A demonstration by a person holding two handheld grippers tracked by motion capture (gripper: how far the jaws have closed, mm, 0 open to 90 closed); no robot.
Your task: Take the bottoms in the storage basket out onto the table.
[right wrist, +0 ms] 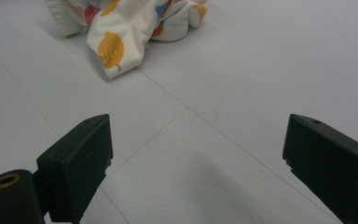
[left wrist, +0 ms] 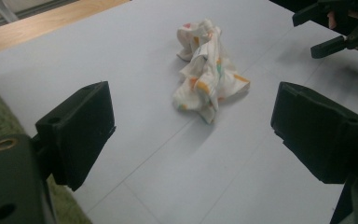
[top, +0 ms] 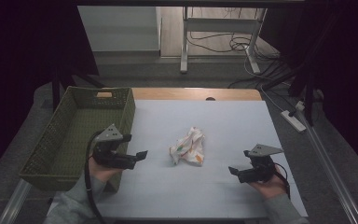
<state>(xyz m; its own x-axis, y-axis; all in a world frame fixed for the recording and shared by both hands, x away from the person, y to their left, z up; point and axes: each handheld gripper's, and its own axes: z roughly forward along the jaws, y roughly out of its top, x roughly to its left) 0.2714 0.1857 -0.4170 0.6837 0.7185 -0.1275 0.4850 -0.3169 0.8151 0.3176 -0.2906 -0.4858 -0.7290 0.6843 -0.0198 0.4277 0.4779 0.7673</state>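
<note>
The crumpled cloth (top: 188, 146) lies on the white table (top: 214, 186) between both grippers — the left gripper (top: 142, 154) and the right gripper (top: 233, 171) are spread wide, holding nothing, both apart from it.

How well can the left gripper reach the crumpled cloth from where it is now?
Probably yes. The left gripper is open and points at the crumpled cloth, with bare white table cover between them. The green basket stands beside it, not in the way.
</note>
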